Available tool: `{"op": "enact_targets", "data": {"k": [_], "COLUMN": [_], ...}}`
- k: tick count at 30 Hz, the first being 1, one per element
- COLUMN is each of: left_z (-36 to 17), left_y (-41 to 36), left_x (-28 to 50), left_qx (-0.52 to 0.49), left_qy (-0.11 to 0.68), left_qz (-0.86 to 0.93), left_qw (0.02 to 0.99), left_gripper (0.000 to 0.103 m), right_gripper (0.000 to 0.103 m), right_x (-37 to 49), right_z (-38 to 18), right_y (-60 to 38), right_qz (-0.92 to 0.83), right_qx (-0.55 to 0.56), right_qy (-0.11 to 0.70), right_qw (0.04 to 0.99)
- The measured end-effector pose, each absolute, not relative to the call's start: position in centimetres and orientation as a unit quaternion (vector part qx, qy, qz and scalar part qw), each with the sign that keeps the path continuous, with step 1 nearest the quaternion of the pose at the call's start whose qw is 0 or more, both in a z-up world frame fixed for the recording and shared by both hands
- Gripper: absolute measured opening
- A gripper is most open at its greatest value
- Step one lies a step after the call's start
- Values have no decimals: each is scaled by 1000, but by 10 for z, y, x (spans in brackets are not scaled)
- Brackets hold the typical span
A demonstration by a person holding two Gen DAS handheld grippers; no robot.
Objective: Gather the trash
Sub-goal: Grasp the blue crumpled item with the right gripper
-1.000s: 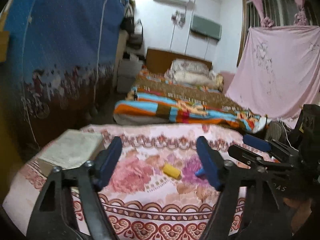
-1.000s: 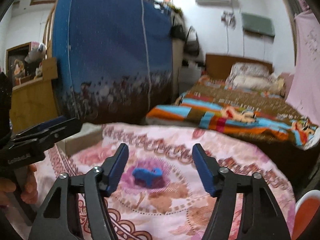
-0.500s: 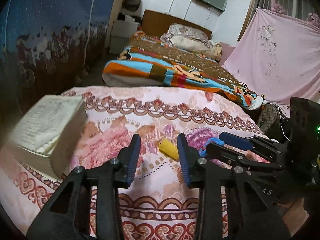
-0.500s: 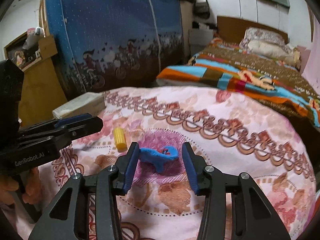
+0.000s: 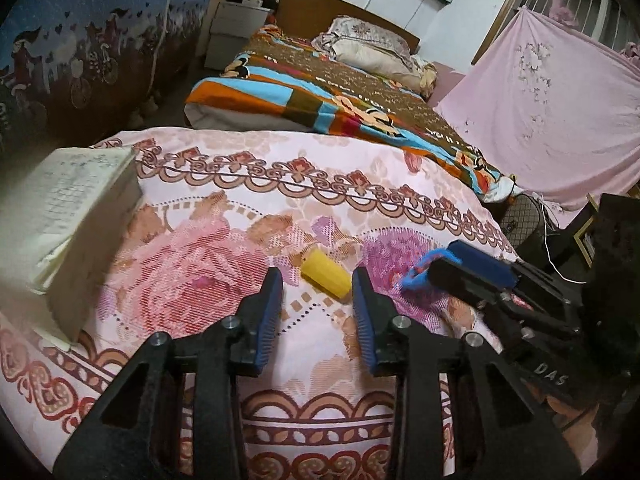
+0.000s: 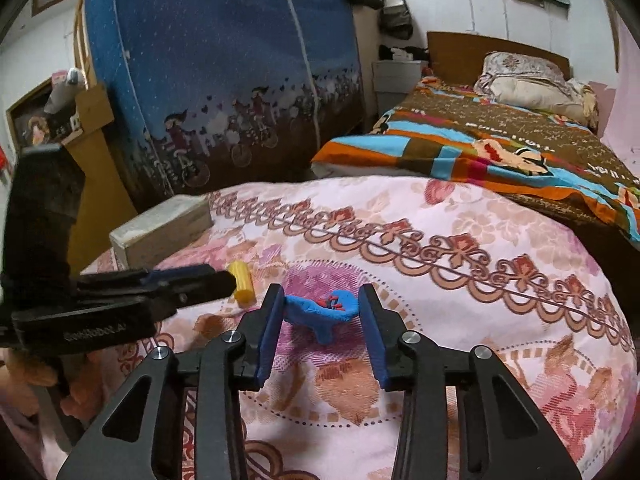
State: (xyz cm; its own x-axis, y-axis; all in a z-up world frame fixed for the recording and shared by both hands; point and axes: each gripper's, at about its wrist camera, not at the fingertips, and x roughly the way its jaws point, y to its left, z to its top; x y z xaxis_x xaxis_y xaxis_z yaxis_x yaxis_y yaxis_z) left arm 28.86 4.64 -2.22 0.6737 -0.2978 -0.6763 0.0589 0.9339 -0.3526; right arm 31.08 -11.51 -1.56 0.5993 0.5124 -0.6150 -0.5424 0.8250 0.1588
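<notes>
While both grippers sit low over the pink flowery bedspread [image 5: 328, 160], each one lines up on its own bit of trash. The left gripper [image 5: 316, 280] has its blue pads either side of a little yellow cylinder [image 5: 325, 275] lying on the cloth. The near end of it looks right up against the right-hand pad, but the other pad stands clear with a gap, so the jaws are partly closed and not pinching it as far as I can see. The right gripper [image 6: 323, 294] has a crumpled blue scrap [image 6: 320, 309] with red marks sitting between its pads, and its jaws are closing in on it. The scrap's ends look like they reach both pads, though I honestly can't tell if it's squeezed or just brushing. The scrap rests on the purple flower patch, just beside the yellow piece. Off to the left edge of the bedspread there's a thick pale book [image 5: 60, 216] lying flat, well apart from both pieces.
</notes>
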Motion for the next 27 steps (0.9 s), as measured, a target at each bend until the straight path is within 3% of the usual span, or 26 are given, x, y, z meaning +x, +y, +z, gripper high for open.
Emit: {"op": "enact_targets", "data": {"k": [9,14,27], "left_z": [-22,-22,-22], "left_y": [27,22,25], "left_x": [295,296,293], "left_qx": [-120,-96,-102], "left_qy": [408,416,411], "left_qz": [-89,-71,-70], "left_qw": [901,901,903], "left_gripper": [18,2,1], "right_gripper": [36,36,36], "right_x": [306,307,304], "right_z": [-8,-8,-8], "right_y": [-127,-131,-141], "right_qz": [277,271,262], "right_qx": [0,11,29], "right_qy": [316,314,311], "right_qw": [907,910,913]}}
